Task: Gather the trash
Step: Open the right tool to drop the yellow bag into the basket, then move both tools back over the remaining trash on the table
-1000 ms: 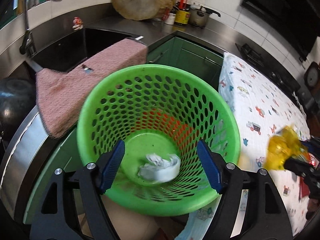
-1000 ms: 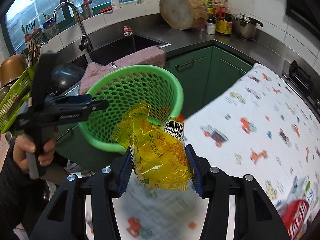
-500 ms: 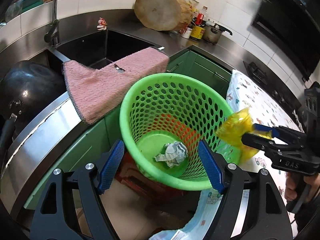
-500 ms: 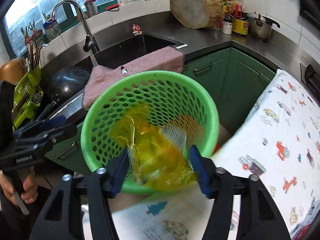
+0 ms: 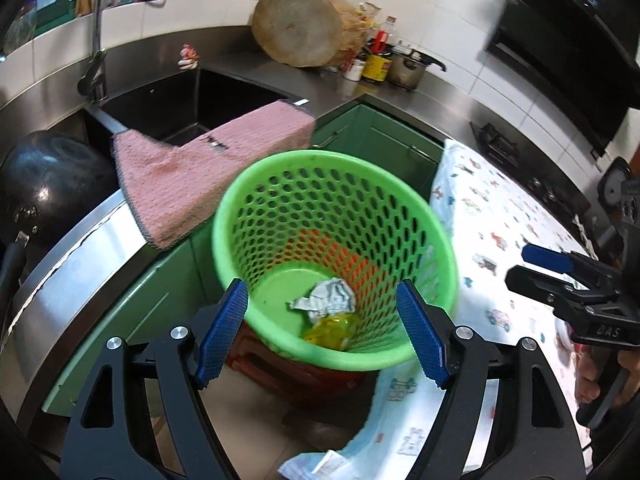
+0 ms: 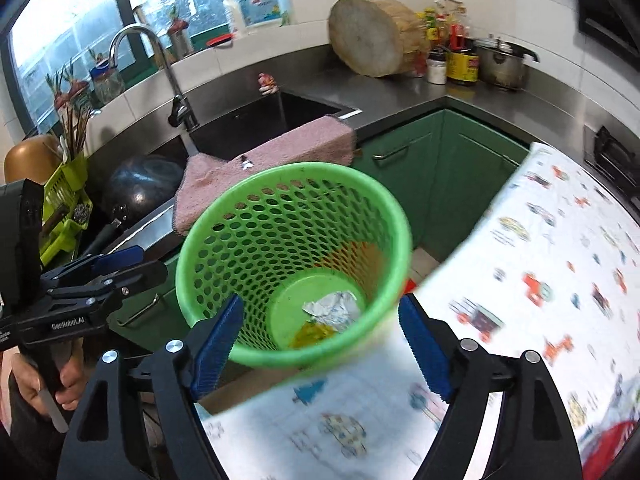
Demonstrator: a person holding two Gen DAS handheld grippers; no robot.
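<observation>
A green basket [image 5: 334, 258] stands beside the tabletop [image 6: 532, 280], which is covered by a white cloth printed with little vehicles. At the bottom of the basket lie a crumpled white paper [image 5: 326, 298] and a yellow wrapper [image 5: 330, 330], touching each other. The left gripper [image 5: 322, 332] and the right gripper [image 6: 320, 346] both hover over the basket's near rim, each with its blue fingers [image 6: 424, 346] spread wide and holding nothing. A pink towel [image 5: 200, 176] hangs over the sink's [image 6: 256, 122] edge behind the basket.
</observation>
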